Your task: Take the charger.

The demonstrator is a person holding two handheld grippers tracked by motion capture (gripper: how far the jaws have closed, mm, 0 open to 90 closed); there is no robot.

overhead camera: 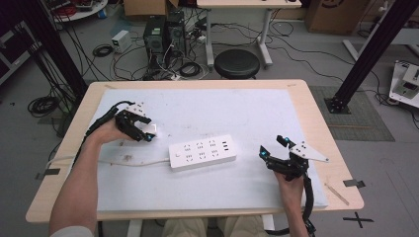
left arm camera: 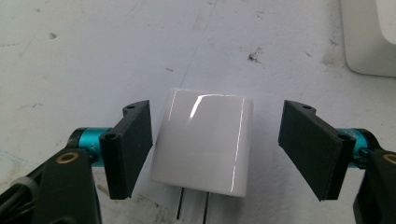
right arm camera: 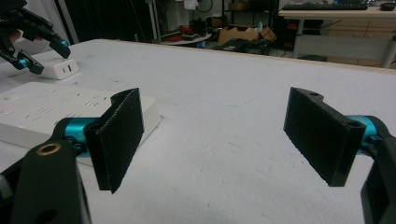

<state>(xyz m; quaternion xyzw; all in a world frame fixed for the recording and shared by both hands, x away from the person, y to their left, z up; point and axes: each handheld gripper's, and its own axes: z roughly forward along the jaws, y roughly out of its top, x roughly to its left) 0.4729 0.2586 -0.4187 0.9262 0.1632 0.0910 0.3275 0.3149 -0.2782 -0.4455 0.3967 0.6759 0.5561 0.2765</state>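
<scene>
A small white charger block (left arm camera: 201, 140) lies on the white mat with its two metal prongs (left arm camera: 191, 211) pointing back toward my left gripper (left arm camera: 218, 119). That gripper is open and straddles the block; its left jaw is close to the block's side and its right jaw stands well off it. From above, the left gripper (overhead camera: 147, 129) and charger (overhead camera: 151, 129) are left of a white power strip (overhead camera: 202, 152). My right gripper (overhead camera: 272, 146) hovers open to the strip's right with nothing between its jaws (right arm camera: 215, 126). The power strip (right arm camera: 42, 112) lies beyond its left jaw.
The strip's white cable (overhead camera: 123, 161) runs left across the mat to the table edge. The wooden table rim (overhead camera: 316, 118) borders the mat. A black stool (overhead camera: 237, 63), computers and cables are on the floor behind the table.
</scene>
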